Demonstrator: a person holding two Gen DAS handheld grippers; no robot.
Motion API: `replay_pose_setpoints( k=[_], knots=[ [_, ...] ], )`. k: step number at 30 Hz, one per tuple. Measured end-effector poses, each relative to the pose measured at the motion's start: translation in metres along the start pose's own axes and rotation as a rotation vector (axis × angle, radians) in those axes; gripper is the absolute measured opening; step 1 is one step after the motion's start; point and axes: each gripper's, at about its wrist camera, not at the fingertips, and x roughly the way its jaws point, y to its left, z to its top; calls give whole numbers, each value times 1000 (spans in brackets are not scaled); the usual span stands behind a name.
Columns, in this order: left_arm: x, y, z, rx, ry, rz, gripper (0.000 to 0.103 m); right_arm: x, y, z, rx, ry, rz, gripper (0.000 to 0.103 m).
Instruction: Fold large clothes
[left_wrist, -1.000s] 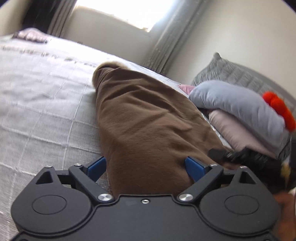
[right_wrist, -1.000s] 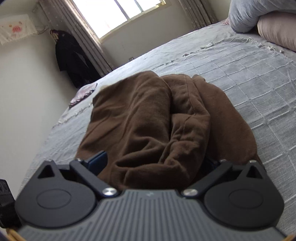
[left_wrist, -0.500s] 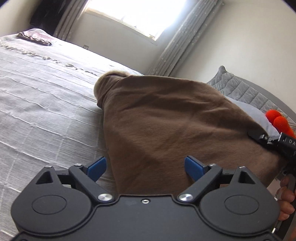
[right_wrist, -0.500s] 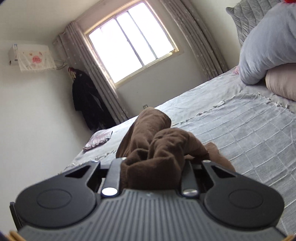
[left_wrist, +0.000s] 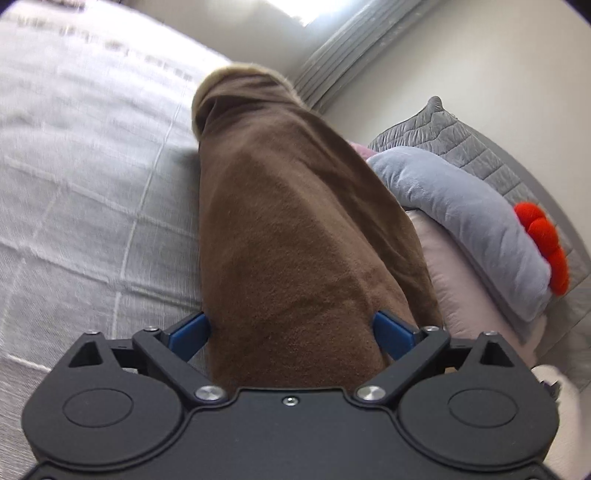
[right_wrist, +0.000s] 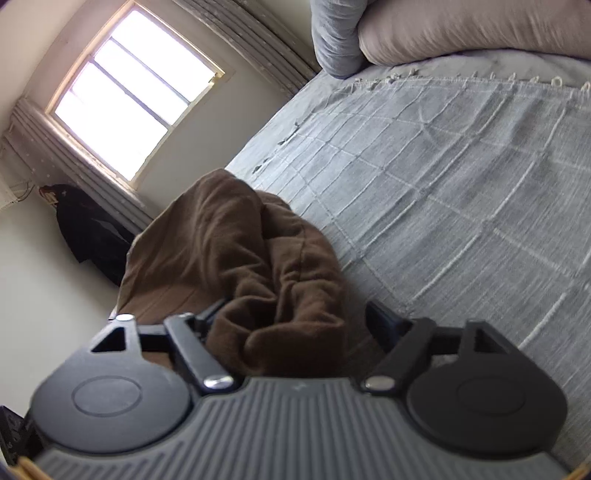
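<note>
A large brown fleece garment with a pale lining at its far end stretches away from my left gripper over the grey bed. The left jaws stand wide apart, with the cloth lying between the blue pads. In the right wrist view the same garment is bunched in folds in front of my right gripper. The right jaws stand open, and the cloth rests against the left finger only.
The grey checked bedspread covers the bed. A grey-blue pillow, a pink pillow and a red plush toy lie at the headboard. A window and dark hanging clothes are at the far wall.
My right gripper has opened; half a second ago it was shut on the bunched cloth and raised. The garment has dropped back down toward the bed. The left jaws stay wide.
</note>
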Motion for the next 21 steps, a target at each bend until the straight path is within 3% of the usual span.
replay_pose_setpoints(
  k=[5, 7, 9, 11, 12, 17, 21],
  knots=[
    [21, 37, -4, -281, 129, -170, 103, 22, -11, 4, 127, 155, 161, 89],
    [22, 33, -8, -270, 111, -181, 103, 36, -11, -2, 154, 176, 189, 71],
    [19, 23, -12, -237, 91, -155, 99, 41, -6, -8, 154, 164, 161, 58],
    [10, 18, -13, -214, 74, -130, 81, 35, -2, -11, 162, 156, 163, 50],
    [3, 17, -13, -207, 68, -129, 77, 31, 1, -11, 166, 157, 175, 47],
    [-41, 18, -23, -209, 79, -126, 74, -2, 20, -27, 153, 197, 200, 45],
    [-92, 20, -37, -199, 114, -103, 74, -38, 33, -58, 155, 253, 225, 45]
  ],
)
